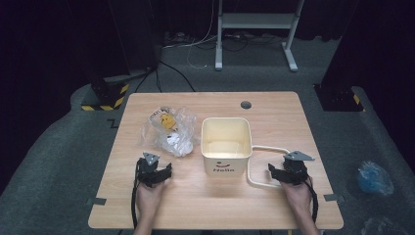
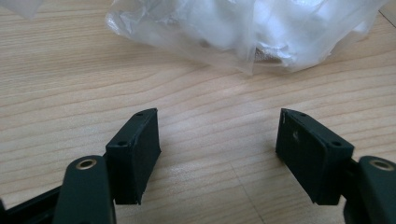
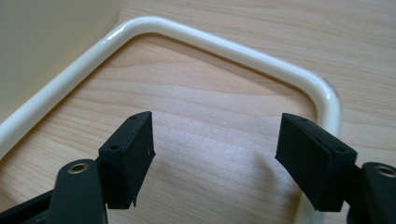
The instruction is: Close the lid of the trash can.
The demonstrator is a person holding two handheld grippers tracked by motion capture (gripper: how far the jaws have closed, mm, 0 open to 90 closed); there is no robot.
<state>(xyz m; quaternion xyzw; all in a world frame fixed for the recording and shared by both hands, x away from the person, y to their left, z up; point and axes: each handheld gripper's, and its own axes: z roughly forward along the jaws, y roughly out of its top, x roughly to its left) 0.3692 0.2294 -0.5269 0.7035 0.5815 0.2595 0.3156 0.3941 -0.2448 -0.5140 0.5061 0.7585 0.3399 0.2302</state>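
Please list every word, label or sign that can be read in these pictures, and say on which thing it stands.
"Hello": dark red, under a small smile mark, on the front wall of the cream bucket; it is small, so the spelling is not certain.
Yellow and dark print inside the clear plastic bag: too small to read.
Both gripper views: no text.

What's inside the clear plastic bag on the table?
The bag holds something yellow near its top and white items lower down. Crinkled, glaring plastic hides what they are; the left gripper view shows just white shapes.
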